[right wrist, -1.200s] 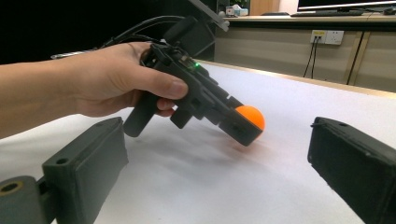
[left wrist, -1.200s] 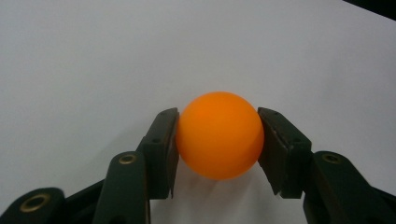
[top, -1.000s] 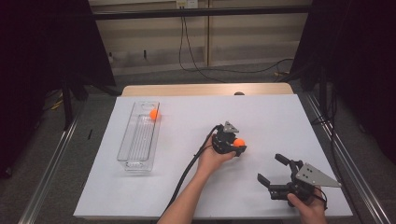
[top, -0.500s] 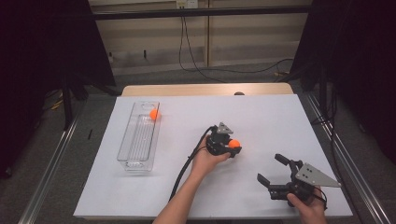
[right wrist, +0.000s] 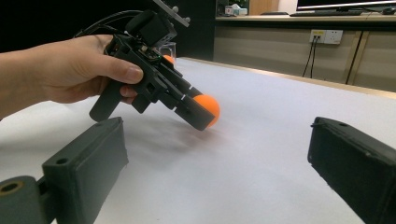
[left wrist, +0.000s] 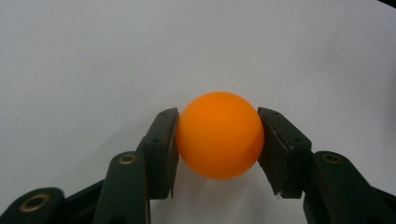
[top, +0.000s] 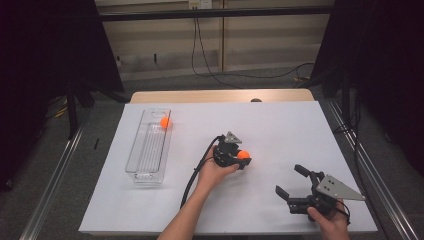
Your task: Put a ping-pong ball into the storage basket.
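An orange ball is clamped between the two black jaws of my left gripper, near the middle of the white table top. In the left gripper view the ball sits squarely between the pads, a soft shadow on the sheet under it. The right gripper view shows that hand and left gripper tilted down, the ball a little above the sheet. My right gripper rests at the front right, jaws wide apart with nothing between them.
A clear plastic tray lies at the left of the table, with a second orange ball at its far end. The left gripper's cable trails back along the forearm. Dark curtains flank both sides.
The left hand has carried the ball a short way to the left across the table. The right gripper has stayed put.
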Motion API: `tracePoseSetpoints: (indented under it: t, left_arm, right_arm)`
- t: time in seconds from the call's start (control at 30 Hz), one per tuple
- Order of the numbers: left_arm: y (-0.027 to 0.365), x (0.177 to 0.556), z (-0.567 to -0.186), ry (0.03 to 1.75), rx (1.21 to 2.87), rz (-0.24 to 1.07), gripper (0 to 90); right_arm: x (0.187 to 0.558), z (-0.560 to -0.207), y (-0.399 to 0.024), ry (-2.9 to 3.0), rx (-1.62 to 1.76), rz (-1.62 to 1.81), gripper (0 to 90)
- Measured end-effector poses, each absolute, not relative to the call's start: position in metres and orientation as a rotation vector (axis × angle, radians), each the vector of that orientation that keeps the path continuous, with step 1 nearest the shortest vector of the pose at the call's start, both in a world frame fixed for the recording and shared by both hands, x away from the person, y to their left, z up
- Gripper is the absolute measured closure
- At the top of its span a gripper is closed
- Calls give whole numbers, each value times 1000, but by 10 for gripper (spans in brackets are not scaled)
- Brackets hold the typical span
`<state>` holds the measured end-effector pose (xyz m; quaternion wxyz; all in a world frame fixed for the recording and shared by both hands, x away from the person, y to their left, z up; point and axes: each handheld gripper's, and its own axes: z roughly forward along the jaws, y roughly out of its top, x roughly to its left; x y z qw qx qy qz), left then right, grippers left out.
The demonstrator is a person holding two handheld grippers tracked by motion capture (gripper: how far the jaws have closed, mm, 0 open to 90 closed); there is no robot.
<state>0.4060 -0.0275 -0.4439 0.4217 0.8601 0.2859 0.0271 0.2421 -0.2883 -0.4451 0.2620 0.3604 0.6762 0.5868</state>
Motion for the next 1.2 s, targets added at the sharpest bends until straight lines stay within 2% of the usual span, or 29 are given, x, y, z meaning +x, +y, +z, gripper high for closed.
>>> tracePoseSetpoints:
  t: [1.2]
  left_arm:
    - [3, 404, -437, 769, 2133, 61, 508]
  right_arm:
    - [242, -445, -288, 1829, 971, 1591, 42]
